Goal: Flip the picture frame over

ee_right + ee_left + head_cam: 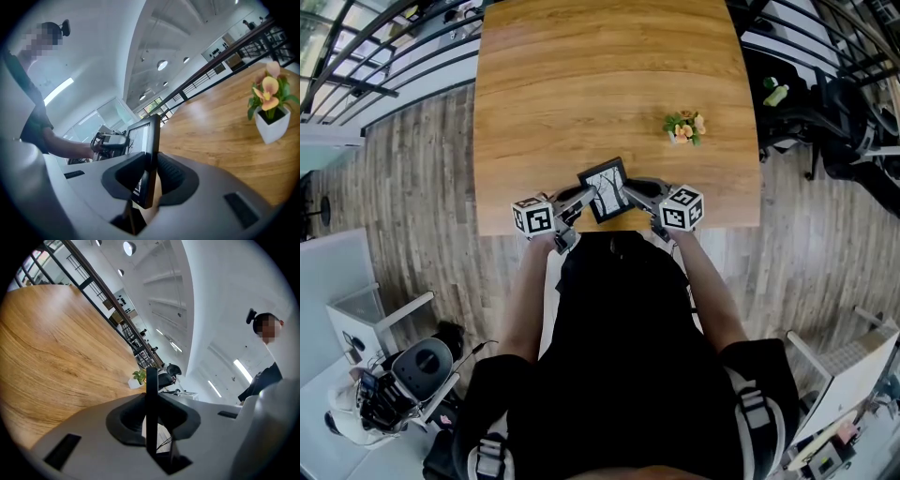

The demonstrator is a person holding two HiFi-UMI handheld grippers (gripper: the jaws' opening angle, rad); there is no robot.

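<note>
Head view puts the picture frame at the near edge of the counter, closer to the person than the potted flower and to its left, picture side up. Its edge farther from the flower is pinched by the left gripper, the nearer edge by the right gripper. Both pairs of fingers are narrowed onto the thin rim, probably so the two can turn it together.

A pale wooden worktop fills twelve o'clock, standing on a grey plank floor. A black railing runs at eleven o'clock, and a black chair stands at two. Round lights shine in the white ceiling.
</note>
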